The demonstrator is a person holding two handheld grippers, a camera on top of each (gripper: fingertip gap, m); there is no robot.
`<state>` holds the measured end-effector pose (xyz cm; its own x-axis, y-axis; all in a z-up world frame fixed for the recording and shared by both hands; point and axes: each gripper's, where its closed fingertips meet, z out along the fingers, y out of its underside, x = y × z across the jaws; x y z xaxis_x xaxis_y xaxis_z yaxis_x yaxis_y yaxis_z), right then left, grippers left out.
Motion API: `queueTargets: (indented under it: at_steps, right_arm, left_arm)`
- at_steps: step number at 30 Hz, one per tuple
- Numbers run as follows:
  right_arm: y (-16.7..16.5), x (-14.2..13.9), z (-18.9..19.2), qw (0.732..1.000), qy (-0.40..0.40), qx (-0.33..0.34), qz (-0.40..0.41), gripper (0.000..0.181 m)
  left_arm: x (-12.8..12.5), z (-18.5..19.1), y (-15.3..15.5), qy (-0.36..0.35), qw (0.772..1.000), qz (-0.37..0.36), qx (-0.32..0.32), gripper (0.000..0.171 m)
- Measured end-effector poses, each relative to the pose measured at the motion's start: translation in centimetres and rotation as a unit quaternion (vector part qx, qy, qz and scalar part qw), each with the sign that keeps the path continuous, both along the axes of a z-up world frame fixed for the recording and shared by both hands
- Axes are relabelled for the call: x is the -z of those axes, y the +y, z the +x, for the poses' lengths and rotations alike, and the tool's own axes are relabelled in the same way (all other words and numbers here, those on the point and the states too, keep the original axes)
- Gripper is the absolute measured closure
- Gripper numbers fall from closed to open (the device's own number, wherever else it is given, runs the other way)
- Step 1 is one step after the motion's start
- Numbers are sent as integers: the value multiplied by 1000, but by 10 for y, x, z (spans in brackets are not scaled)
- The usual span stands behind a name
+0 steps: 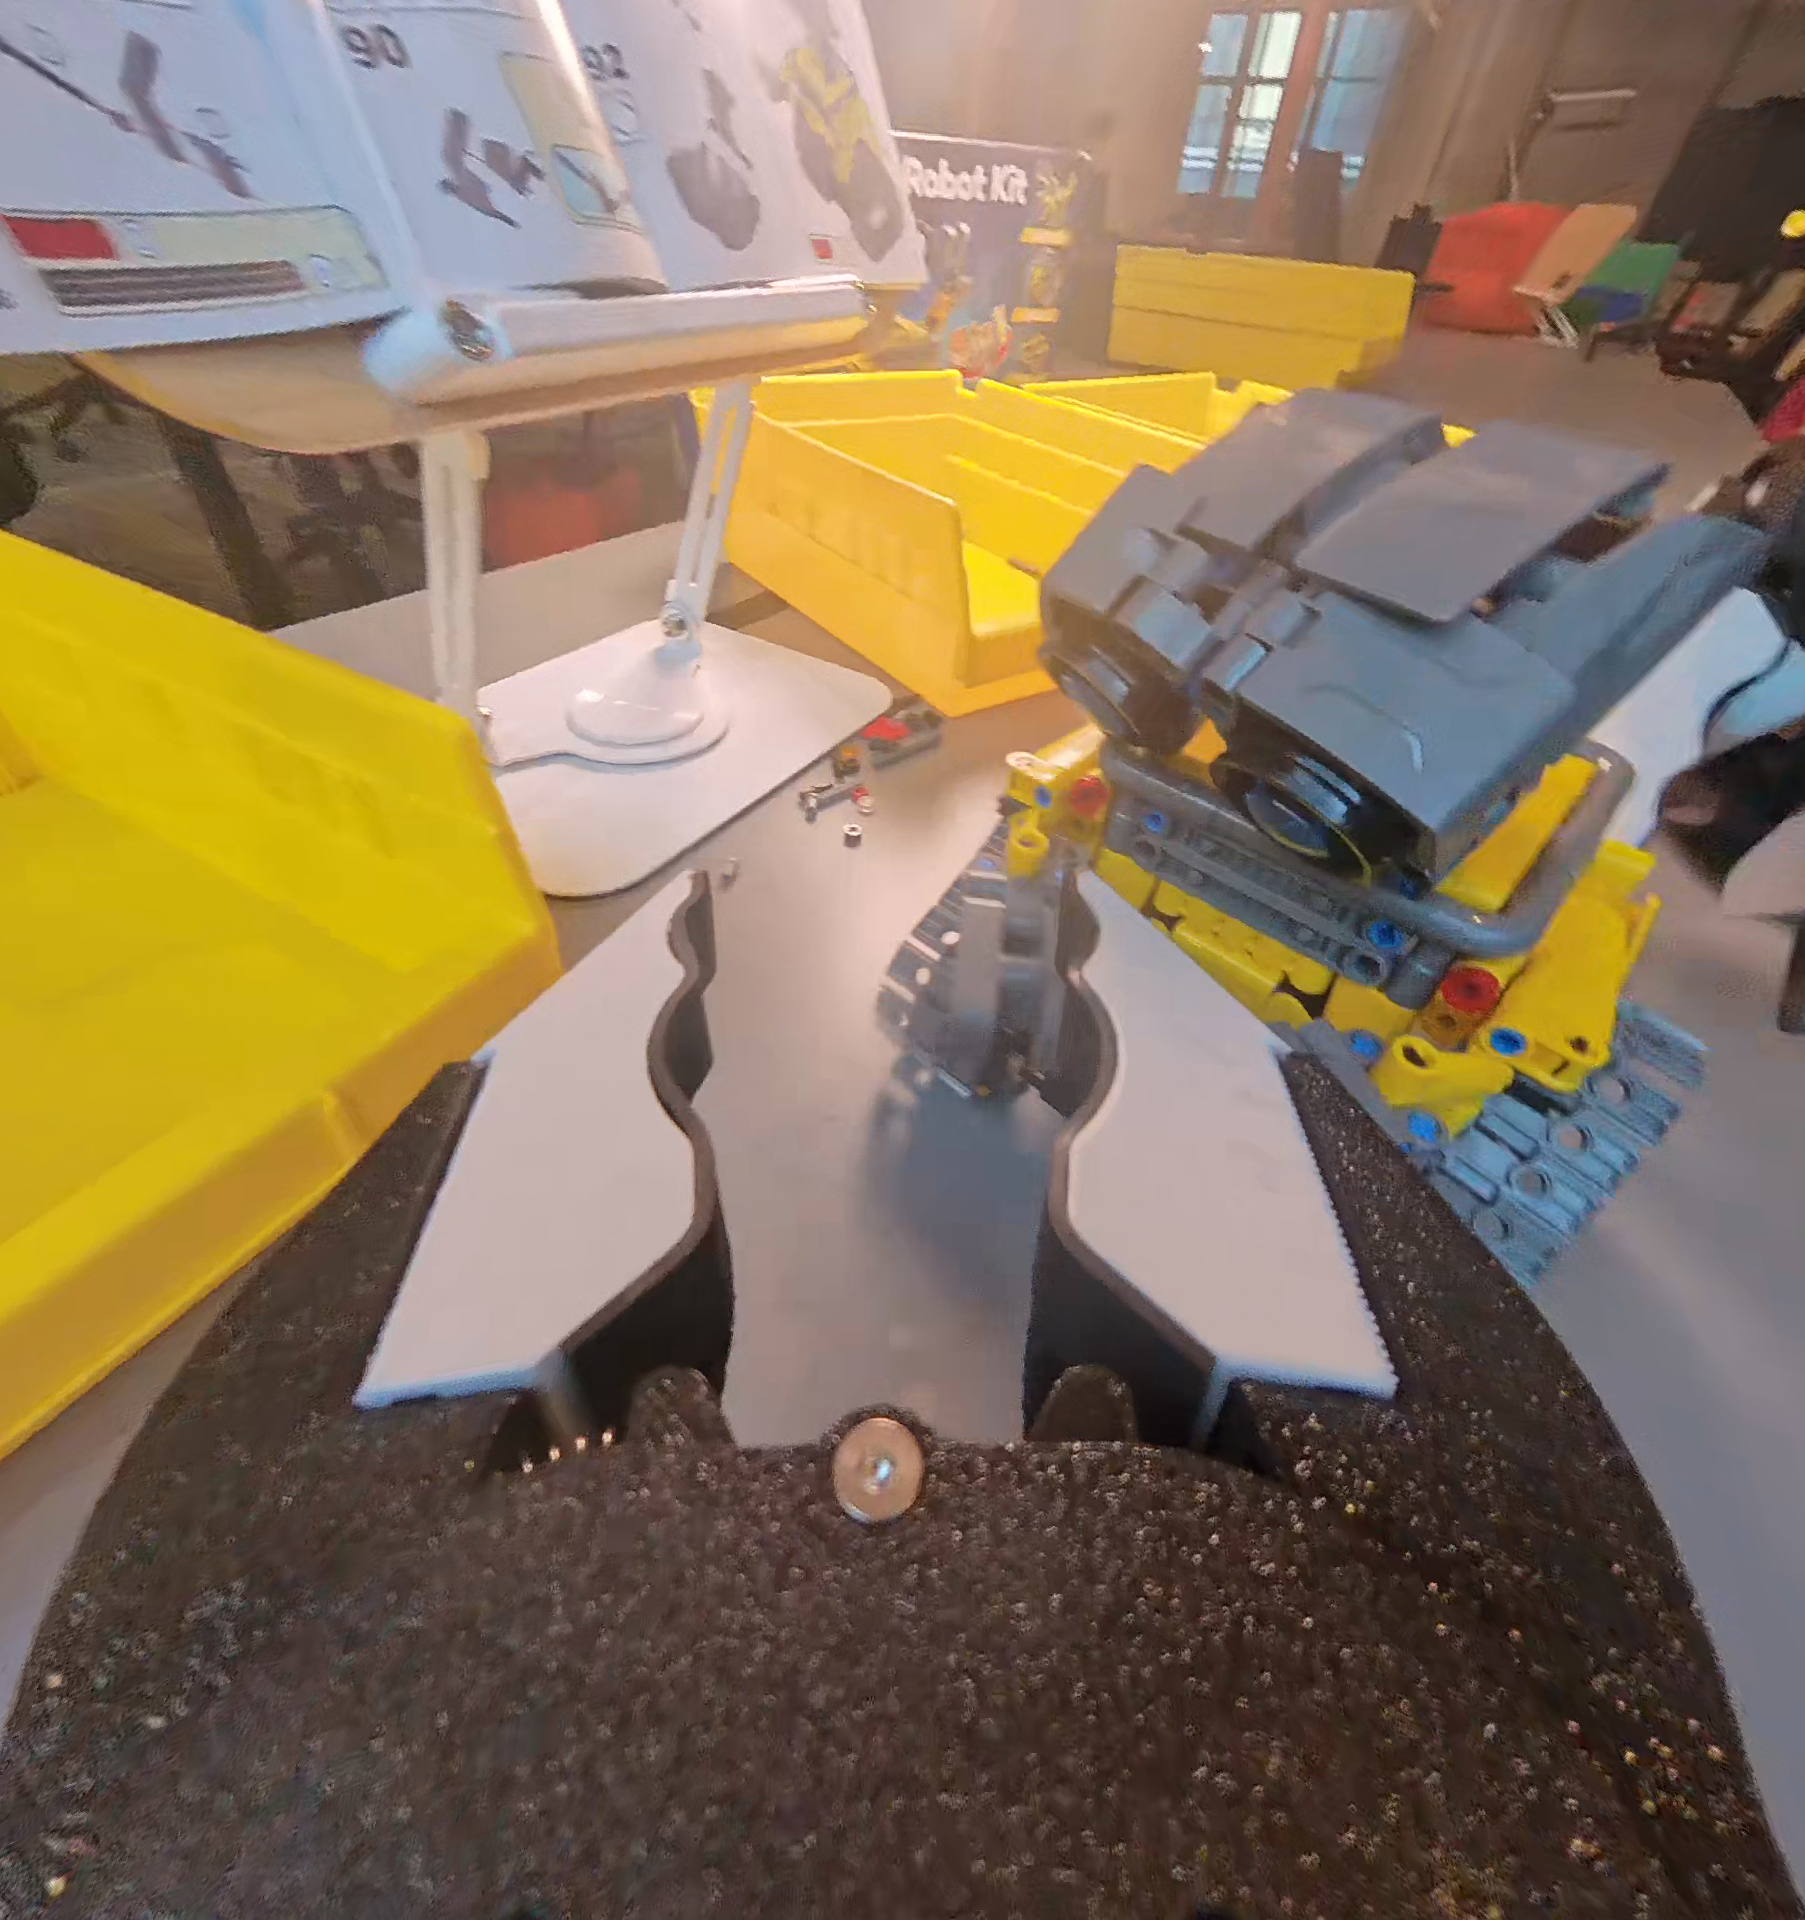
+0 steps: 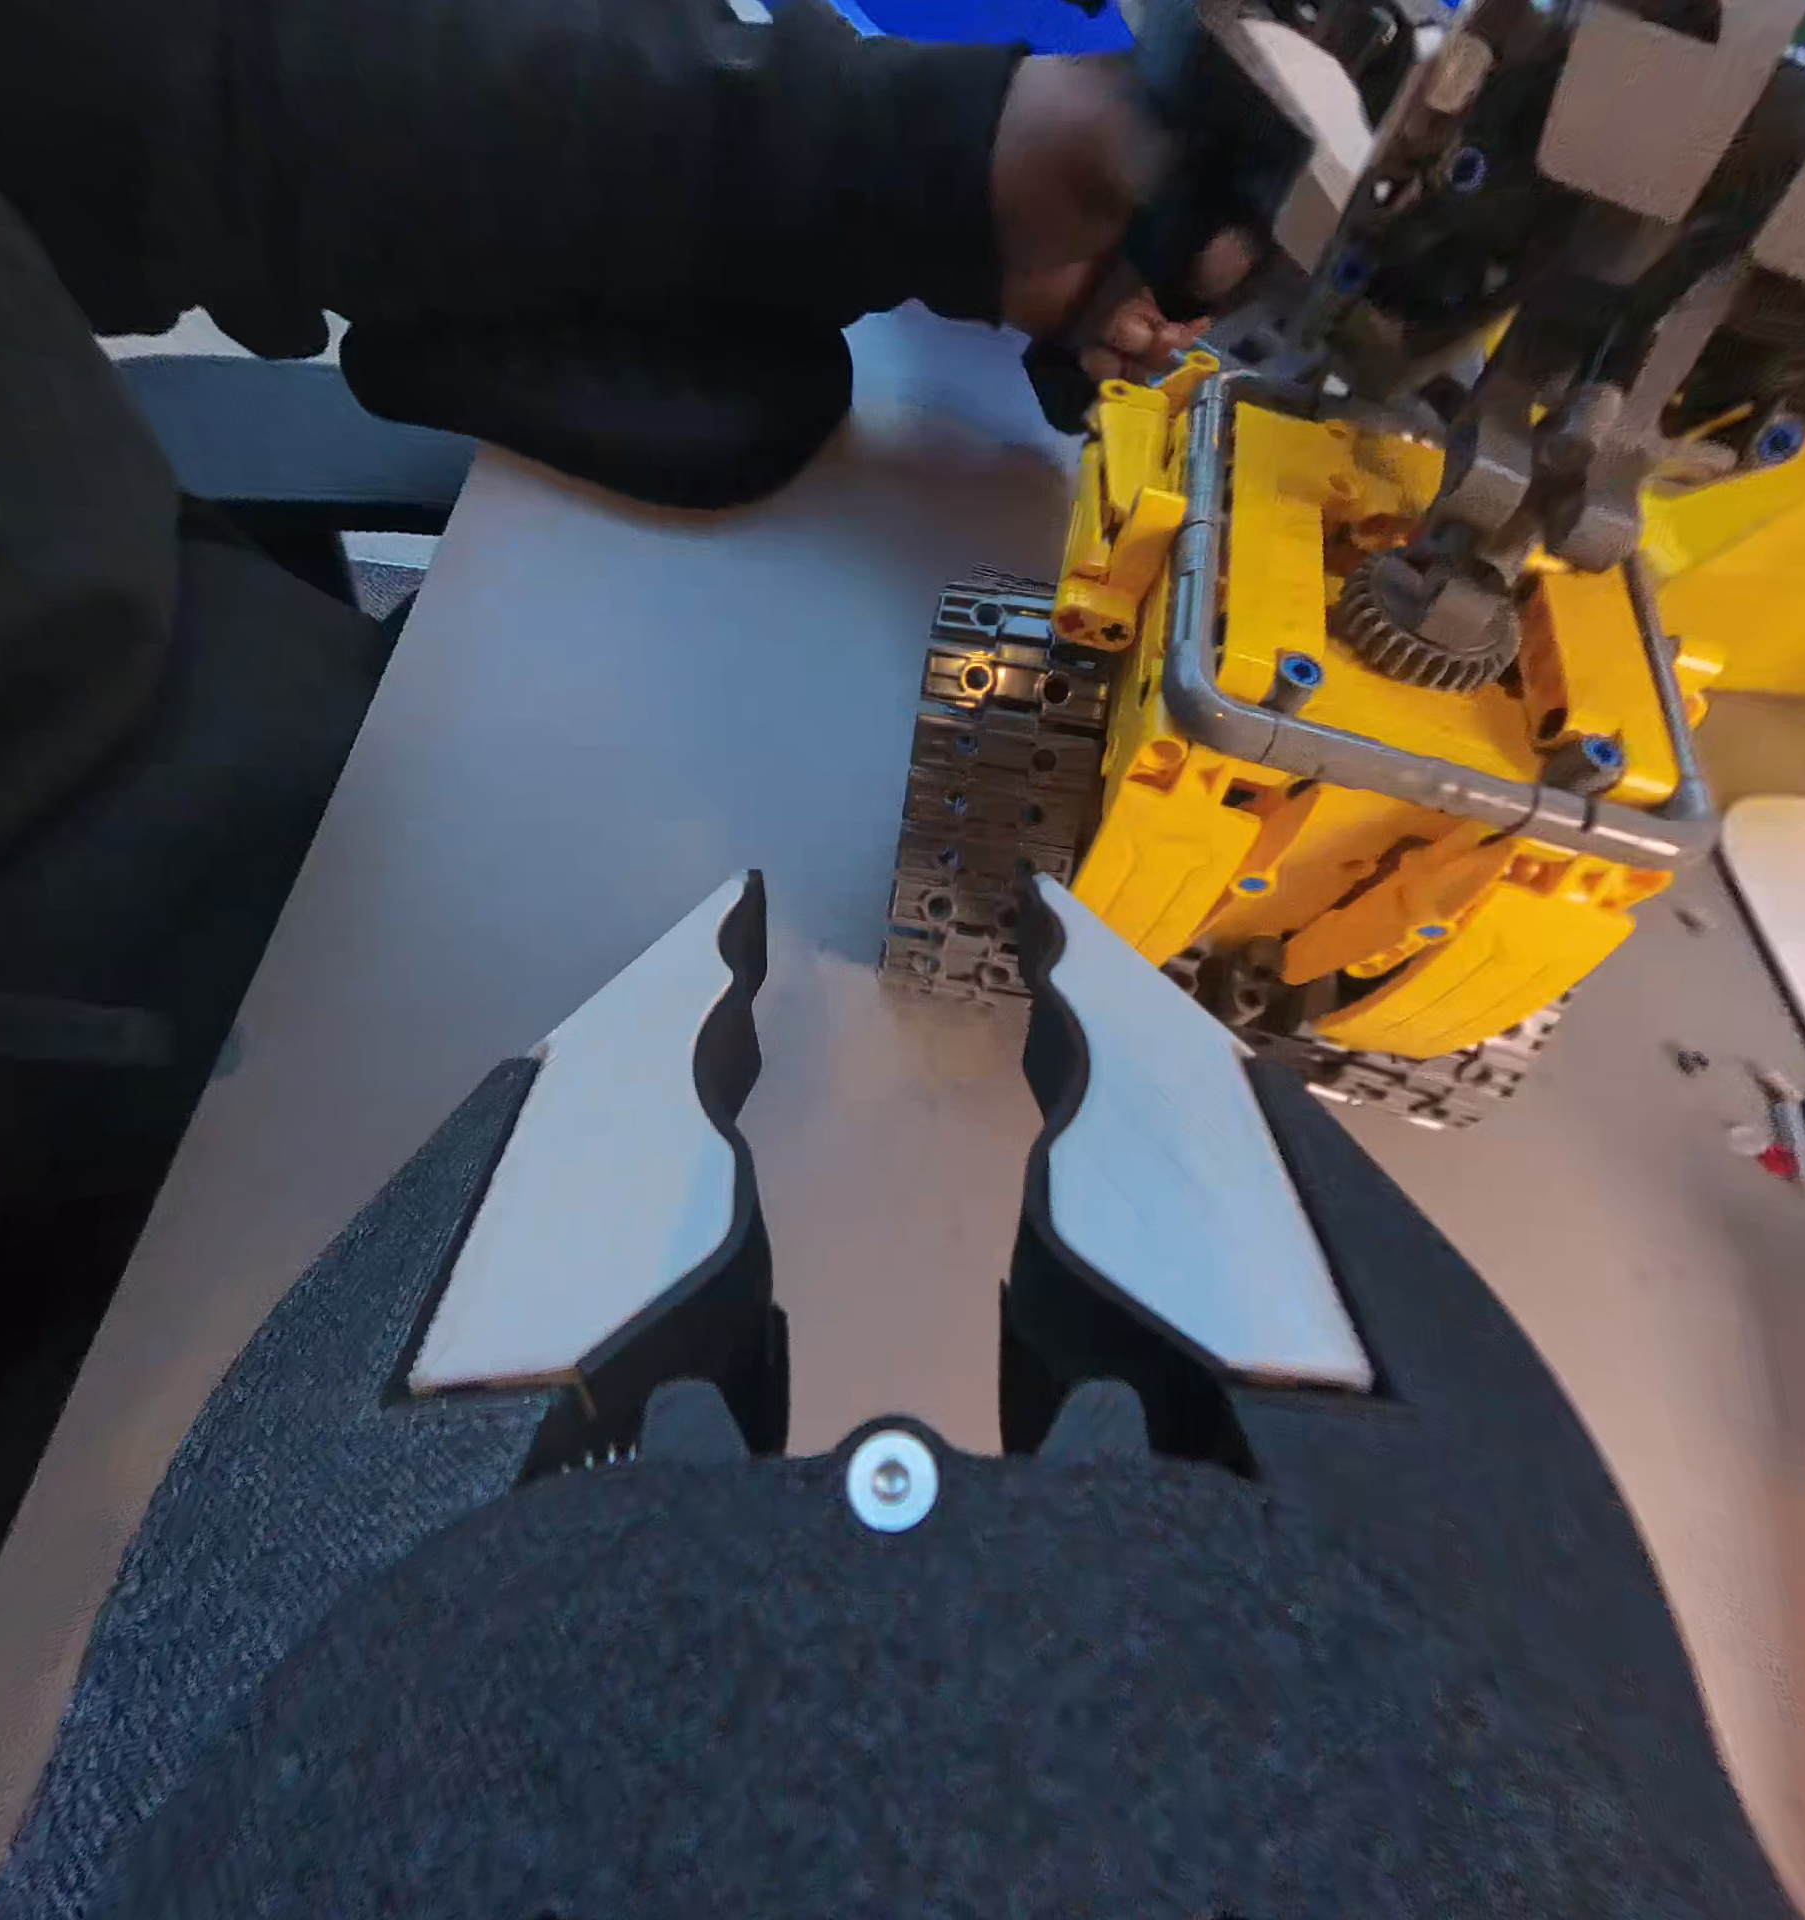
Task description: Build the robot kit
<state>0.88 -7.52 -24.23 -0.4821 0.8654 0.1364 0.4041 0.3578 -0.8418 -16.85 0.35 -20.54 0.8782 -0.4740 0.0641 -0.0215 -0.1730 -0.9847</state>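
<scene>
Yellow tracked model beside both spread grippers

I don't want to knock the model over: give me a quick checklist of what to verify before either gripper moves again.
1. Left gripper open and empty: ok.
2. Right gripper open and empty: ok.
3. Yellow tracked brick robot standing on its treads on the table: ok.
4. Grey binocular head firmly attached: cannot tell.
5. Loose small parts by the white stand base away from both grippers: ok.
6. Yellow bin close on the left gripper's left: not ok.
</scene>
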Motion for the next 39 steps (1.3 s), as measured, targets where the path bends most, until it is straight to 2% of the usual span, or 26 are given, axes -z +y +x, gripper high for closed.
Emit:
queueTargets:
  at_steps: [2, 5, 8, 10, 12, 14, 16, 24, 29, 33, 34, 35, 36, 39]
  right_arm:
    - [2, -9, -2, 999, 40, -6, 23, 136]
    - [18, -31, -9, 994, 106, 35, -4, 132]
    - [49, -42, -20, 980, 152, 123, -35, 103]
    - [63, -34, -30, 974, 146, 164, -60, 80]
    - [61, -17, -44, 975, 116, 170, -86, 65]
    - [58, -4, -58, 978, 98, 165, -77, 66]
    - [61, -4, -65, 979, 102, 157, -79, 75]
    - [108, -4, -70, 970, 113, 198, -79, 80]
    - [117, -3, -79, 981, 101, 140, -90, 80]
    - [120, -3, -90, 983, 101, 117, -96, 80]
    - [120, -3, -91, 984, 101, 114, -96, 80]
    - [120, -3, -92, 984, 100, 114, -96, 80]
    - [120, -2, -92, 983, 99, 118, -98, 80]
    - [120, -2, -91, 982, 99, 126, -98, 80]
  left_arm:
    - [-8, -10, -1, -15, 1000, 15, -14, 109]
    - [-23, -17, -6, -42, 998, 37, -16, 108]
    - [-42, -14, -14, -63, 996, 70, -1, 108]
    - [-52, -7, -18, -79, 993, 87, 14, 107]
    - [-55, 0, -20, -86, 992, 94, 27, 105]
    - [-55, 3, -20, -87, 991, 93, 33, 104]
    - [-55, 6, -20, -91, 991, 92, 38, 104]
    - [-53, 17, -21, -68, 992, 90, 49, 105]
    - [-34, 26, -16, -39, 995, 66, 57, 111]
    - [-16, 33, -8, 22, 998, 53, 40, 114]
    - [-18, 30, -5, 38, 997, 62, 16, 118]
    - [-25, 25, -4, 54, 995, 81, -12, 130]
    - [-33, 23, -5, 71, 992, 104, -32, 131]
    - [-48, 31, -12, 107, 983, 142, -35, 137]
